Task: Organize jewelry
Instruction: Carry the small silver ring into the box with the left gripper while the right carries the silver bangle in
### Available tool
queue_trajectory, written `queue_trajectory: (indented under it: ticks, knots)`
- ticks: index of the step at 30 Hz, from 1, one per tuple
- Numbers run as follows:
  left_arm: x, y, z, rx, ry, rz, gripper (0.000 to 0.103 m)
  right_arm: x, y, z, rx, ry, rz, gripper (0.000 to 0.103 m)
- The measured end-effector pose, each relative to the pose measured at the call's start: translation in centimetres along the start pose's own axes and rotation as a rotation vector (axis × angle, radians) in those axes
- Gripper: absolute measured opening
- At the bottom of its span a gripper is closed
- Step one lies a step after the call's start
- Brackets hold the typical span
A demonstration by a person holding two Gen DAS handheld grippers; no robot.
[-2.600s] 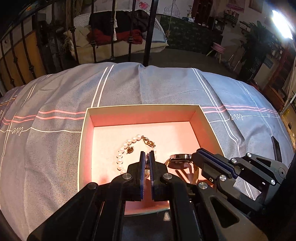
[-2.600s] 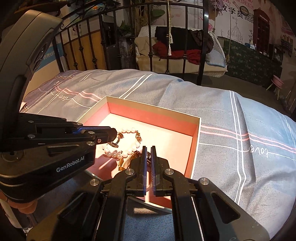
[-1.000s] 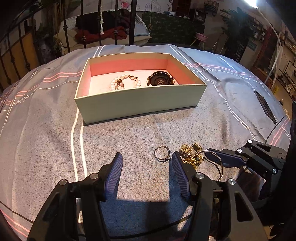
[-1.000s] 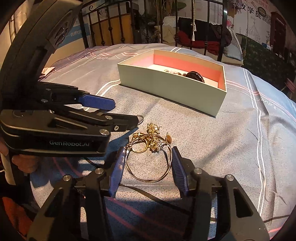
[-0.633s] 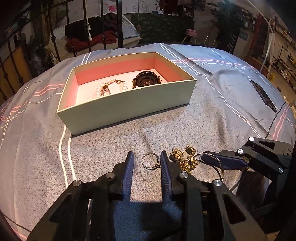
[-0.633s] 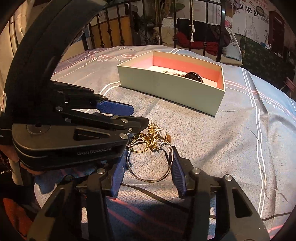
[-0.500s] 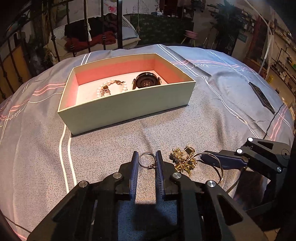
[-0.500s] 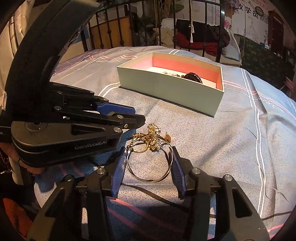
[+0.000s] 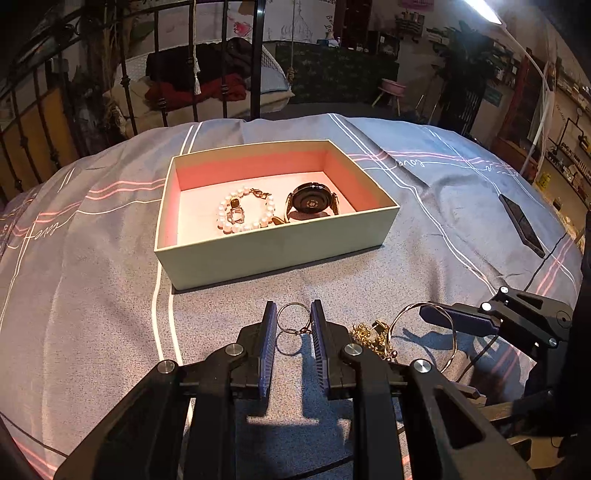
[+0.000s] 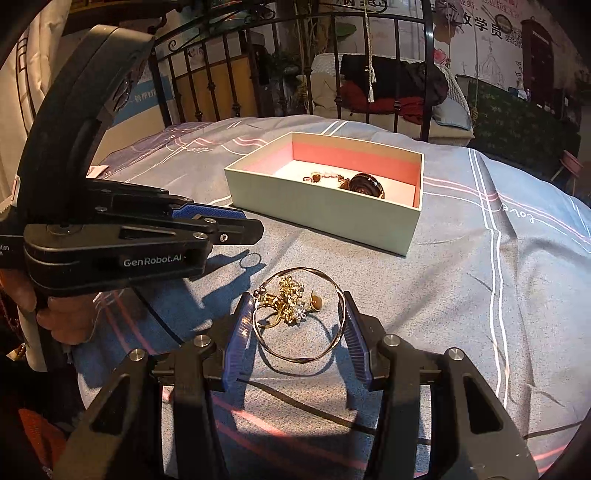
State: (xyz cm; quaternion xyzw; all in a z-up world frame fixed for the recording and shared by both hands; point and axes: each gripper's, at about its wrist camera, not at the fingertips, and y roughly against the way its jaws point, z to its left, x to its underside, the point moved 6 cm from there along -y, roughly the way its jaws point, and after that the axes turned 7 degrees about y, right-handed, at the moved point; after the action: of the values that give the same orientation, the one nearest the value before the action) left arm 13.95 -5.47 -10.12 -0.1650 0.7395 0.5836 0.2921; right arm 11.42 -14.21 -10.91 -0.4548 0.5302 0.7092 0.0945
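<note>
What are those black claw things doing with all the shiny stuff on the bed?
A person is sorting jewelry with a gripper in each hand. The left gripper is closed around a small ring on the bedspread. The right gripper is open on either side of a thin bangle, with tangled gold pieces inside it. The box already holds a pearl bracelet and a watch.

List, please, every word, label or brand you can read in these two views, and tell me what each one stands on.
"GenRobot.AI": white print on the side of the left claw.
"love": cursive script on the bedspread, near the box; it also shows in the left wrist view.
Chinese characters on the wall poster: too blurred to quote reliably.
Blue sign behind the bed rail: unreadable.
</note>
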Motion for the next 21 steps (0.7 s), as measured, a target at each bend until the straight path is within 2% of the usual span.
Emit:
queue_trajectory:
  ticks: [6, 10, 21]
  knots:
    - [-0.6, 0.7, 0.5, 0.01, 0.045, -0.01, 0.018, -1.3, 0.5, -0.2, 0.016, 0.008, -0.028, 0.048]
    - [-1.9, 1.6, 0.7, 0.021, 0.071, -0.045, 0.018, -3.4, 1.3, -0.7, 0.037, 0.01, -0.081, 0.048]
    - [-10.3, 4.2, 0.7, -0.005, 0.078, -0.236, 0.018, -11.1, 0.9, -3.8, 0.07, -0.004, -0.2, 0.048]
